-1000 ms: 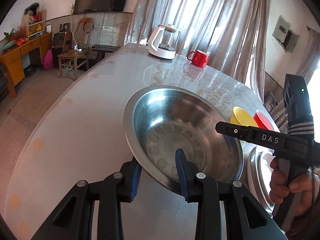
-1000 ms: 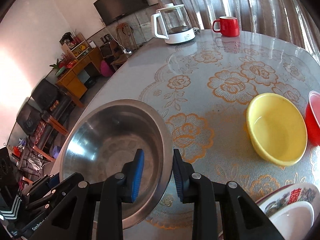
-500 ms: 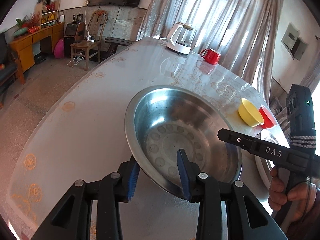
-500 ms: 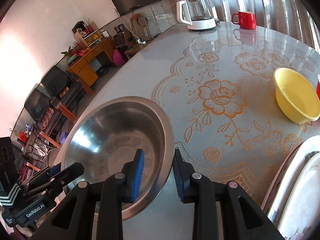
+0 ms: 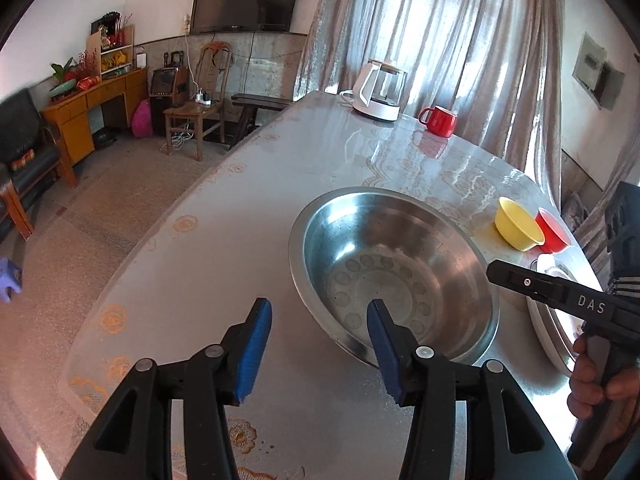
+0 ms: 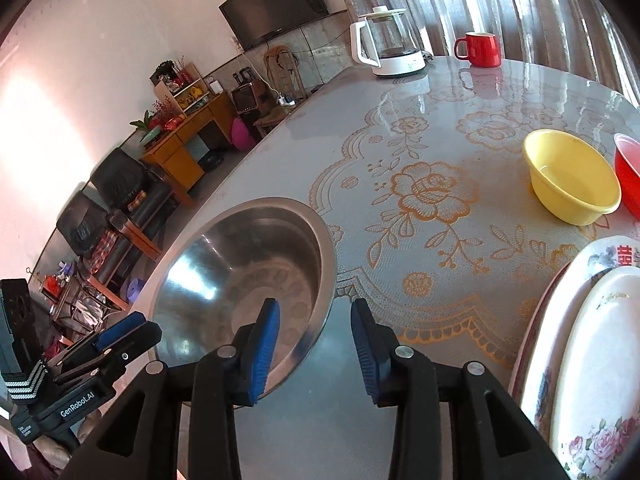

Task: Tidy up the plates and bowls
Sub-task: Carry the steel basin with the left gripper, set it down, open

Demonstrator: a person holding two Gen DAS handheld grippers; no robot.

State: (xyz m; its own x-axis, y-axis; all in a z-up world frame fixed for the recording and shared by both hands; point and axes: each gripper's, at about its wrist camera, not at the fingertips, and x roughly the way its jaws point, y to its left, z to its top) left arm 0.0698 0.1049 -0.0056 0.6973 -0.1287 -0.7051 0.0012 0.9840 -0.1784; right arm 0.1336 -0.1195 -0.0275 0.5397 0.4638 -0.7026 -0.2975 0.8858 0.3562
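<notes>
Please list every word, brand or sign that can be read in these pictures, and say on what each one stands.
"DAS": on the right tongs, along the black body.
"GenRobot.AI": on the left tongs, on the black body.
A red sign on the flowered plate: too cut off to read.
The television's brand mark: too small to read.

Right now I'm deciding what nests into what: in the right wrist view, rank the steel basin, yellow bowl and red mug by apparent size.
1. steel basin, clearly largest, though it is also nearest the camera.
2. yellow bowl.
3. red mug, smallest, but farthest away, so its true size against the bowl is unsure.
</notes>
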